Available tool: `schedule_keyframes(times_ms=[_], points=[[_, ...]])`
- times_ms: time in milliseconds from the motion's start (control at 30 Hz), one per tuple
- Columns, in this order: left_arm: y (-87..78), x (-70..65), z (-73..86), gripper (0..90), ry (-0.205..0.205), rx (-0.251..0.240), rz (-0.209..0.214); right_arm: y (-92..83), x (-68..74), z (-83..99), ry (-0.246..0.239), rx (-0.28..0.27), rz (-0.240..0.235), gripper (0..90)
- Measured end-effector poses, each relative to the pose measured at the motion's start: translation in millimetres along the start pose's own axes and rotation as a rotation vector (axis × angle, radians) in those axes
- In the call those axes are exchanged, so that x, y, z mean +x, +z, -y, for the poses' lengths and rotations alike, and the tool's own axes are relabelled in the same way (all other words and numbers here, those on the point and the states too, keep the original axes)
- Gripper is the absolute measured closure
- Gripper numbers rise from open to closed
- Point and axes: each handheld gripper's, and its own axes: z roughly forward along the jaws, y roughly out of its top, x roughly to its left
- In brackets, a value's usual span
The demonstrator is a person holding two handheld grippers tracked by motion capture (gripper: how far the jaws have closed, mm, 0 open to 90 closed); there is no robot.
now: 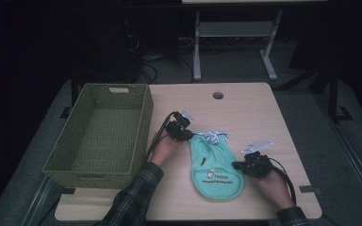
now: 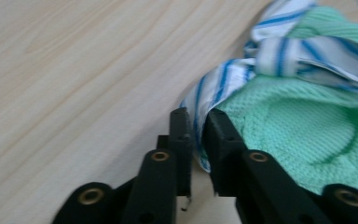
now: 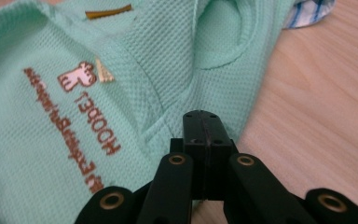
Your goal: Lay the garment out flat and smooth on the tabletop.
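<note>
Left gripper (image 2: 196, 122): jaws nearly together w/ a narrow gap, blue-striped white trim (image 2: 214, 91) of the garment running between them; whether pads press on it can't be told. In high view, left gripper (image 1: 183, 133) at upper left corner of mint-green garment (image 1: 215, 167), by the striped collar (image 1: 213, 135).

Right gripper (image 3: 202, 122): jaws clamped fully together, pinching the garment's (image 3: 42, 154) hem fold at its edge. In high view, right gripper (image 1: 241, 165) on garment's right side, approx mid-length.

Garment: flat on wooden table (image 1: 245, 108), between both grippers, near front-centre; brown print & small animal logo (image 3: 78, 77) on chest, brown tag at neck.

Containers: green woven basket (image 1: 143, 123) on table's left part, just beside left hand; nothing seen inside, bare woven floor. Garment well outside it, on tabletop.

Hand pose: left forearm in plaid sleeve (image 1: 134, 195) coming up from bottom edge, angled right & fwd, hand (image 1: 162, 149) low over table, gripper pointing toward collar. Right hand (image 1: 273, 188) from bottom right corner, angled left, gripper low at table level, grey plate (image 1: 257, 146) on top, cable looping back along wrist.
</note>
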Motion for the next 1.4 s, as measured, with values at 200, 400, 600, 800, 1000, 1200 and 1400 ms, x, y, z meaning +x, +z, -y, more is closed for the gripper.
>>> schedule_keyframes(times_ms=[200, 400, 600, 800, 1000, 1200, 1400], points=[[-16.2, -9.1, 5.2, 64.7, 0.022, -0.016, 0.023, -6.0, -4.3, -6.6, 0.017, -0.053, -0.007, 82.8], [-25.4, -20.0, 13.1, 62.2, 0.024, -0.035, 0.056, -8.9, -15.0, -20.7, 0.047, -0.074, -0.005, 79.7], [-32.5, -33.4, 22.4, 59.3, 0.043, -0.047, 0.095, -4.0, -30.2, -32.9, 0.066, -0.081, -0.002, 77.1], [-41.1, -45.6, 29.3, 59.5, 0.048, -0.081, 0.14, 3.7, -41.0, -46.6, 0.062, -0.07, 0.003, 77.1], [-46.4, -61.3, 37.2, 59.9, 0.084, -0.084, 0.179, 12.8, -53.6, -63.9, 0.065, -0.082, 0.008, 77.1], [-47.8, -73.3, 44.5, 58.6, 0.099, -0.077, 0.211, 27.7, -63.0, -76.7, 0.076, -0.081, 0.005, 76.3], [-44.2, -85.4, 55.4, 57.2, 0.143, -0.032, 0.207, 41.0, -61.9, -81.6, 0.077, -0.065, -0.015, 76.3]])
